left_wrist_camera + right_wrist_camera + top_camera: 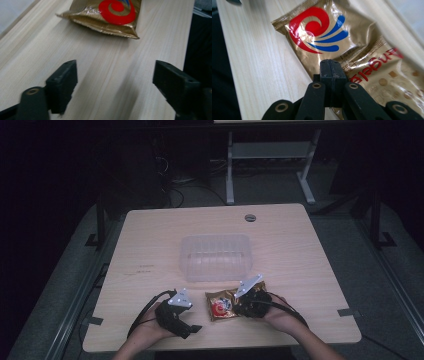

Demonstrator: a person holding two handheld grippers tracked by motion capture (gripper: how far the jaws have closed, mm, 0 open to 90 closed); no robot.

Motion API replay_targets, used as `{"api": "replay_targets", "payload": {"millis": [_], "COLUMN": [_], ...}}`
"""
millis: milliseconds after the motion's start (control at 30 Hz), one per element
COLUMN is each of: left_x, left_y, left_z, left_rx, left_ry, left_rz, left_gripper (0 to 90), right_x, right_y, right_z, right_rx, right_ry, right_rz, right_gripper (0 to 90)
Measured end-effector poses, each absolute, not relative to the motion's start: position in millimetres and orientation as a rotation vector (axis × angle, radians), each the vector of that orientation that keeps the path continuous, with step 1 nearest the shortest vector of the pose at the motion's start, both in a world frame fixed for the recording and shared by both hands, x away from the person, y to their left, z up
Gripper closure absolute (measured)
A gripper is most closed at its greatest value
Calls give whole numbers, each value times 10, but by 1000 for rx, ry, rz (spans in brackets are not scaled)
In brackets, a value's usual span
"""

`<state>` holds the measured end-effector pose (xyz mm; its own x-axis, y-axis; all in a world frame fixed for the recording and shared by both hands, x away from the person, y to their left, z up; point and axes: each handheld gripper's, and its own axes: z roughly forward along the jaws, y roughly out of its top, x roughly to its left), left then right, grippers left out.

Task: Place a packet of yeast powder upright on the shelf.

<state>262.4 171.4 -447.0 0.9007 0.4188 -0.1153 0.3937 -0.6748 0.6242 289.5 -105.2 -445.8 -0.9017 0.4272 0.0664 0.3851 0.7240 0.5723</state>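
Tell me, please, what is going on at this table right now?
A person at a wooden table holds a gripper in each hand. The right gripper has its jaws closed on the near edge of a gold snack packet, which lies flat on the table. The left gripper rests beside the packet with its jaws wide open and nothing between them. A clear plastic container stands just beyond the packet, apart from it.

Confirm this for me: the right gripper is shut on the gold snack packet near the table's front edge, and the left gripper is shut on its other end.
Not quite. The left gripper is open, its jaws wide apart over bare table, short of the gold snack packet; the left gripper view shows this. The right gripper is indeed shut on the packet.
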Motion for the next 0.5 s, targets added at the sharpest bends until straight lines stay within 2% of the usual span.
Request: {"api": "replay_targets", "payload": {"millis": [67,133,200,267,333,367,500], "left_x": [2617,2617,2617,2622,2630,2642,2722], "left_y": [1727,1730,1728,1723,1691,1676,1514], "left_z": [-4437,-4424,-4379,-4360,-4329,-4307,-4207], "left_rx": [2360,2351,2327,2333,2318,2318,2309], "left_ry": [581,586,589,580,596,595,579], "left_rz": [63,67,78,89,94,93,87], "left_gripper": [228,256,322,401,502,557,769], "right_x": [2891,2874,2866,2864,2867,2874,2885], "right_y": [-1137,-1243,-1357,-1468,-1520,-1614,-1803], "right_z": [-4399,-4332,-4284,-4251,-4239,-4224,-4228], "right_rx": [724,788,828,879,904,949,1049], "right_ry": [2833,2806,2777,2754,2743,2730,2693], "right_rz": [978,1018,1046,1060,1067,1069,1062], "right_gripper": [897,834,740,652,623,562,467]}}
